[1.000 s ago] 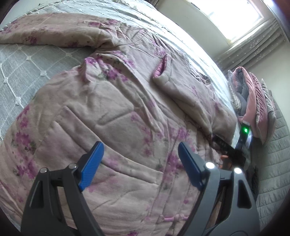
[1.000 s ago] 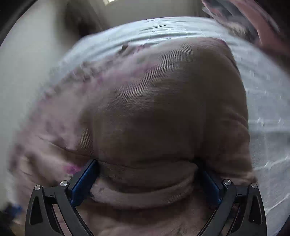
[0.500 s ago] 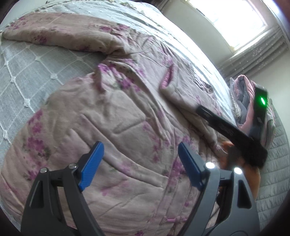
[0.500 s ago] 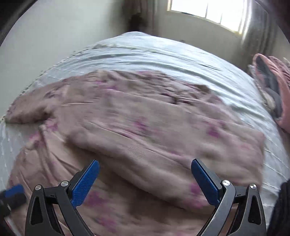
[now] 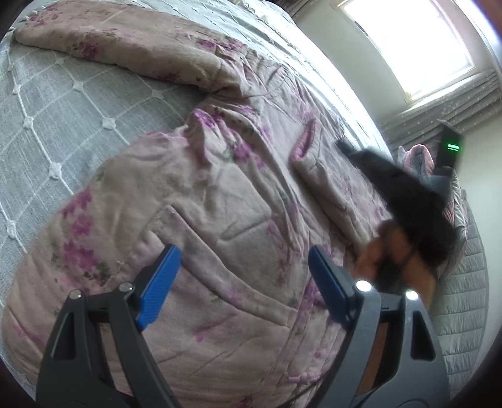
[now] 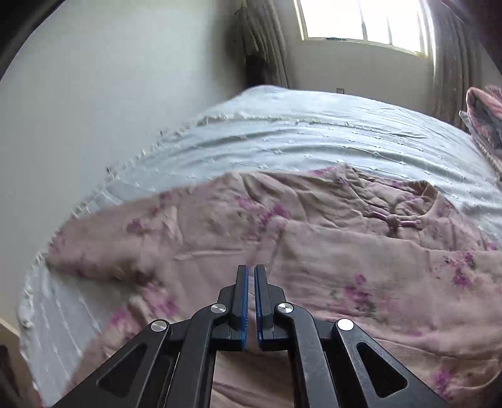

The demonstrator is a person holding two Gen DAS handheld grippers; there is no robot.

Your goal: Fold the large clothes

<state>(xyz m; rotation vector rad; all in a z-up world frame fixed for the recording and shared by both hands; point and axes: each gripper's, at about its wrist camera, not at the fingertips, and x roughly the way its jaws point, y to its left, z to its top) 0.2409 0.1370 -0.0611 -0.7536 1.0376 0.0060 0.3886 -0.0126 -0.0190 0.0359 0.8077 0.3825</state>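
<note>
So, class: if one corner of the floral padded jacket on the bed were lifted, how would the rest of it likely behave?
The jacket would probably sag and drape, since it lies creased in soft folds. Its quilted padding suggests some bulk, so folds may spring back a little. It likely drags rather than slides on the textured bedspread. The sleeve would probably trail behind.

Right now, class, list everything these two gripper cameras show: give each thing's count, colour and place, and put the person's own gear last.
Quilted floral garment: one, dusty pink with purple flowers, spread across the bed.
Bedspread: one, grey with white diamond stitching, under the garment.
Pile of clothes: one, pink and grey, at the bed's far side near the curtains.
Window: one, bright, in the far wall.
Curtains: grey, beside the window.
Wall: pale, along the bed.
Left gripper: black with blue fingers, spread wide over the garment, empty.
Right gripper: black with blue fingers, closed, nothing visibly between them.
</note>
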